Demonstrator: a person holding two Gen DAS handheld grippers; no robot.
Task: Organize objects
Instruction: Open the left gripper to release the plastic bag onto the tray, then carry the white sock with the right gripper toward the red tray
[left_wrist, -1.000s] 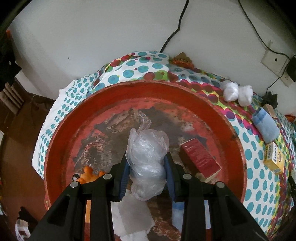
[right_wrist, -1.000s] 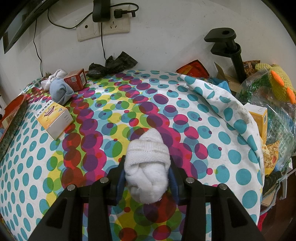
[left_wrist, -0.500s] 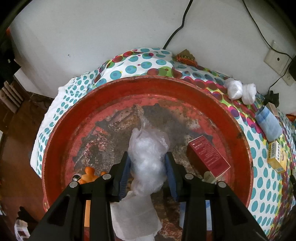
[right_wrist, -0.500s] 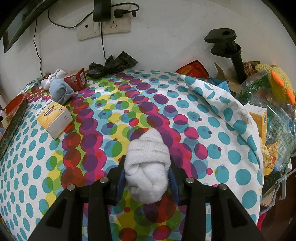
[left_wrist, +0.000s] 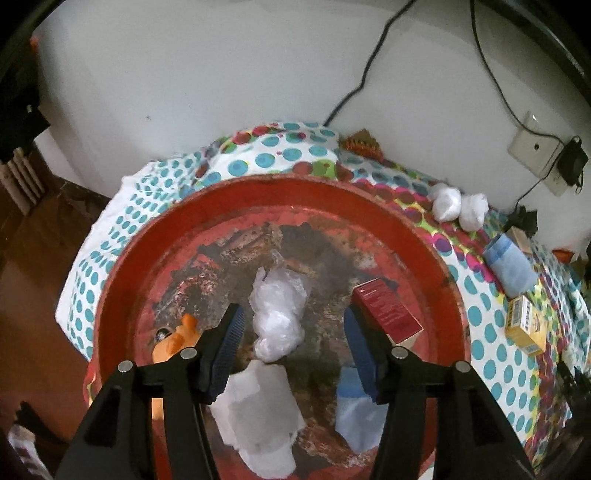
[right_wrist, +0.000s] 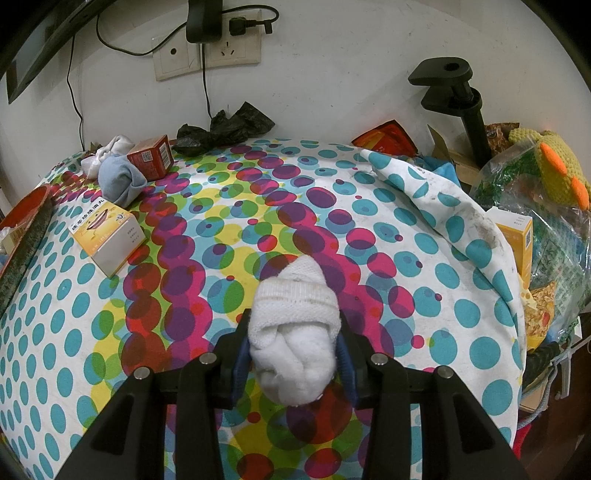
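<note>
Your left gripper is over the red tray and its jaws are opening right now, standing moderately wide. The crumpled clear plastic bag sits between the blue pads but neither pad is pressing on it; there's a visible gap on both sides, bigger on the right one. The bag lies on the worn floor of the tray, about in the middle of it, a bit closer to the left pad.

Other stuff in the tray, going by that bag: a dark red box to its right, right behind the right finger; an orange toy to its left, partly hidden by the left finger; a white tissue-like piece just below it, nearly touching; and a pale blue packet down to the lower right.

Your right gripper has its jaws narrow, clamped on a rolled white sock. The pads squeeze it from both sides and the sock bulges out in front and below. It hangs over the polka-dot tablecloth, well away from the tray, whose edge only just shows at the far left of the right wrist view. I can't tell if the sock touches the cloth.
</note>
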